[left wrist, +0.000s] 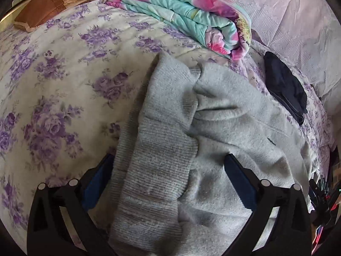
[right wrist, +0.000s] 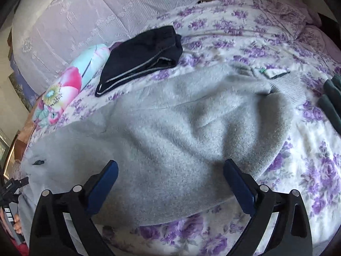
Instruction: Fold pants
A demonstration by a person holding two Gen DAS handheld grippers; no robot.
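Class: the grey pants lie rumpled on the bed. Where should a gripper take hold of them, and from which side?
Grip the ribbed cuff of the grey pants, coming down from above: it lies folded on top, a firm, thick band between the open left gripper.

Grey fleece pants (left wrist: pixel 223 115) lying spread and rumpled across the purple-flowered bedspread (left wrist: pixel 64 81), soft nap showing, shallow folds running through the middle. Ribbed cuff (left wrist: pixel 153 166) of one leg lying doubled back over the fleece, nearest the left wrist camera, its knit rows running crosswise. Small dark slit (left wrist: pixel 271 141) showing on the fleece toward the bed's edge. From the right wrist view, lying as a broad band (right wrist: pixel 170 123) across the bed, ribbed knit band (right wrist: pixel 292 87) at the far end, small label (right wrist: pixel 275 73) resting there.
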